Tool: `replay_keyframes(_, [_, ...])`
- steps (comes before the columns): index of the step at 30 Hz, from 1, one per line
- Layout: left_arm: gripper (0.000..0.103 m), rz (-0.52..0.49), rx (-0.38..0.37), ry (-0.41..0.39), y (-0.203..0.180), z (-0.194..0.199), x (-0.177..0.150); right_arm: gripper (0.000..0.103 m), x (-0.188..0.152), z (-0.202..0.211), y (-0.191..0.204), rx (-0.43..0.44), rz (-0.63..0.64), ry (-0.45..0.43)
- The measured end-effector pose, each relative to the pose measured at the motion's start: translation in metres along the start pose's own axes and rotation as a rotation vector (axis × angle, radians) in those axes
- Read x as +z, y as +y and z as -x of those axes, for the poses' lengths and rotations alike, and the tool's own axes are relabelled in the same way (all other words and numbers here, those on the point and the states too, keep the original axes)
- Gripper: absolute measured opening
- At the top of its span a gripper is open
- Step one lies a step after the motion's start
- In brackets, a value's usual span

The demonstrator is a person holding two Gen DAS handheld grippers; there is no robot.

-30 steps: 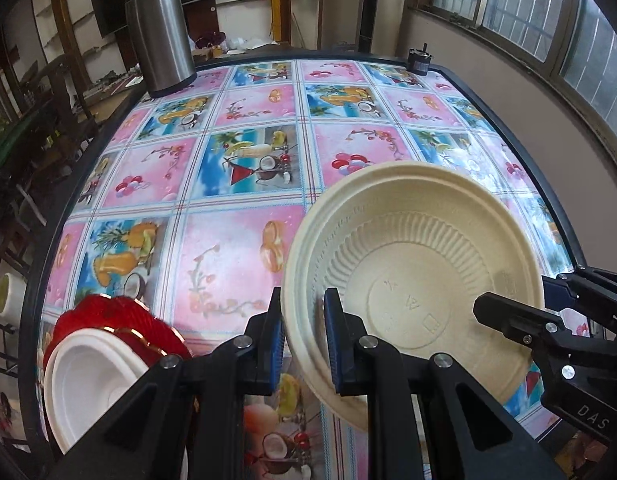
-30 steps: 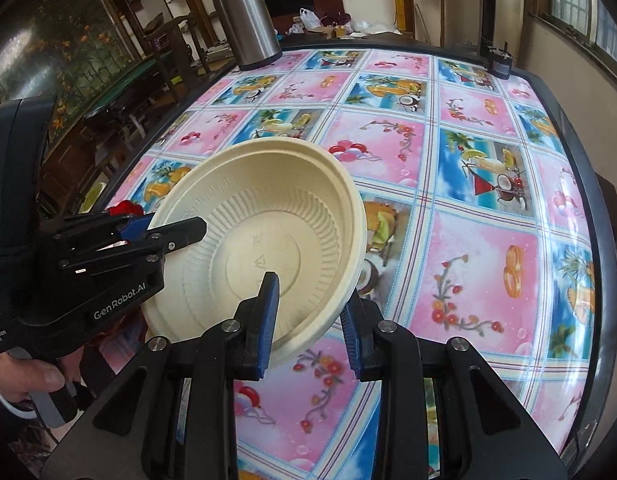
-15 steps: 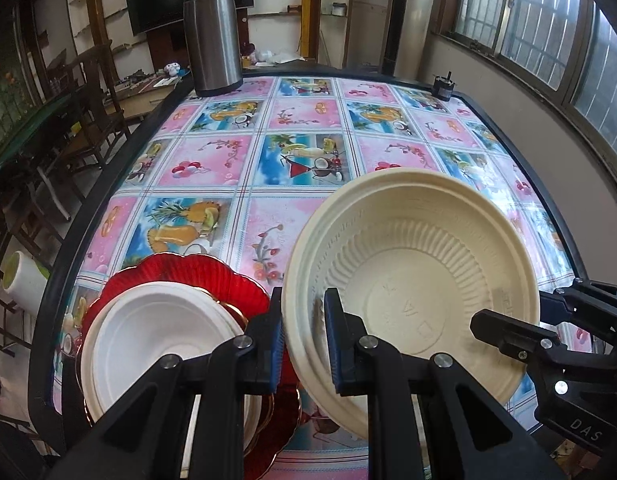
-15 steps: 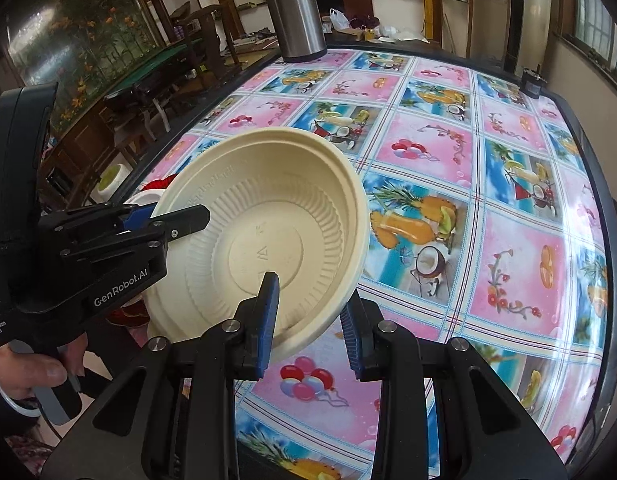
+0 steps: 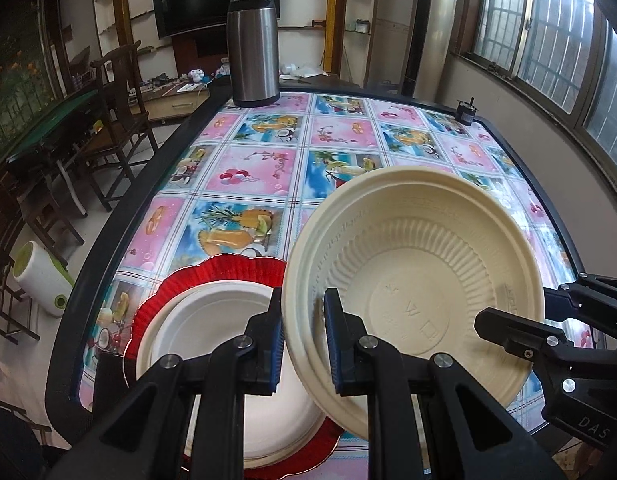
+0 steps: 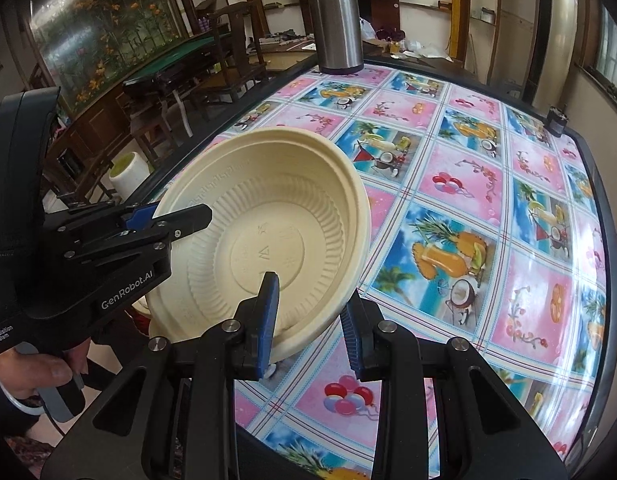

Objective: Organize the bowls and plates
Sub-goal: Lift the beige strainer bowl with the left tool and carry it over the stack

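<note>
Both grippers hold one cream ribbed bowl (image 5: 420, 280) tilted above the table. My left gripper (image 5: 303, 300) is shut on the bowl's left rim, and my right gripper (image 5: 522, 304) is clamped on the opposite rim. In the right wrist view the bowl (image 6: 268, 208) sits between my right gripper (image 6: 310, 300), shut on the near rim, and the left gripper (image 6: 172, 212) on the left rim. Below and left of the bowl, a white plate (image 5: 212, 320) rests on a red scalloped plate (image 5: 236, 276) at the table's near left corner; the bowl partly covers them.
A steel thermos (image 5: 254, 48) stands at the far edge of the fruit-patterned table (image 5: 268, 168), and a small black object (image 5: 466, 112) sits at the far right corner. Wooden chairs and a white roll (image 5: 40, 276) lie beyond the left edge. A hand (image 6: 32, 372) grips the left handle.
Both grippers carried the bowl toward the table's near left corner and slightly up. The red and white plates moved from the picture's lower left corner to just beside the bowl.
</note>
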State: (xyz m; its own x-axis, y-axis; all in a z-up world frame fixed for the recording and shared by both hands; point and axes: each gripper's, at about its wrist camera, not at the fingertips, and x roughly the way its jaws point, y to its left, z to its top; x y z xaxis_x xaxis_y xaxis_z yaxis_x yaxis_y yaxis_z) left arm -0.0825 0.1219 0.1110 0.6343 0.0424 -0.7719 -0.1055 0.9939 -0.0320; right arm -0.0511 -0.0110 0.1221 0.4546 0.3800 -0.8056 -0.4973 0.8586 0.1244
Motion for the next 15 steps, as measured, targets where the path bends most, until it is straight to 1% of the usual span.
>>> replay_keyframes(15, [0.018,0.065,0.056,-0.022,0.051,0.009,-0.005,0.031,0.018,-0.017,0.051,0.044,0.087,0.024])
